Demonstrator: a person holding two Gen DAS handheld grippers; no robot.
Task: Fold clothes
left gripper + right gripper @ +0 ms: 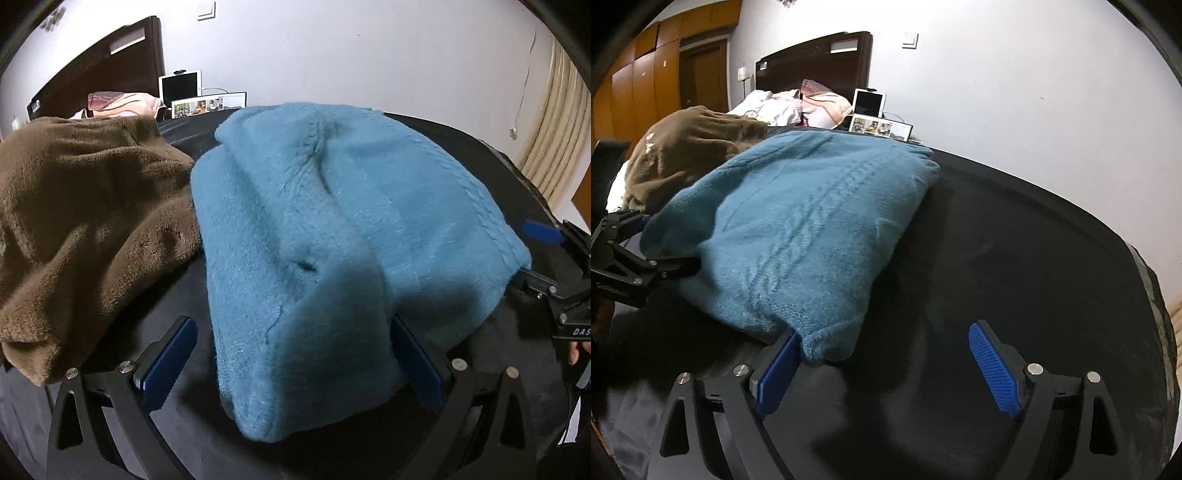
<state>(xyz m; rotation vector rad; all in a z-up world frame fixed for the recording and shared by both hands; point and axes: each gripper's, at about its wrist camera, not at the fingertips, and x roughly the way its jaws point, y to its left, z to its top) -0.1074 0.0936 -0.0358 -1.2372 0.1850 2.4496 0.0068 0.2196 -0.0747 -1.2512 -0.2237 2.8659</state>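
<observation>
Folded teal-blue fleece garment [332,236] lies as a thick bundle on our black table surface [192,295], and in the left wrist view its near end sits right between the pads of our left gripper [291,365]. The right pad [415,365] touches the fleece edge, while the left pad [168,363] stands clear of it, so the jaws are spread and not squeezing. A rumpled brown plush garment [85,221] lies just beside the blue one on the left, touching it. At the right edge we see our right gripper [554,258] close to the bundle's side.

From the right wrist view, the blue bundle [798,229] lies ahead and left of our right gripper [894,369]. Its near corner rests against the left blue pad [777,373]; the ribbed right pad [993,369] stands well apart over bare table [1015,258]. These jaws are spread wide, grasping nothing. The left gripper [646,258] appears at the bundle's far-left side, with the brown garment [690,147] behind.
</observation>
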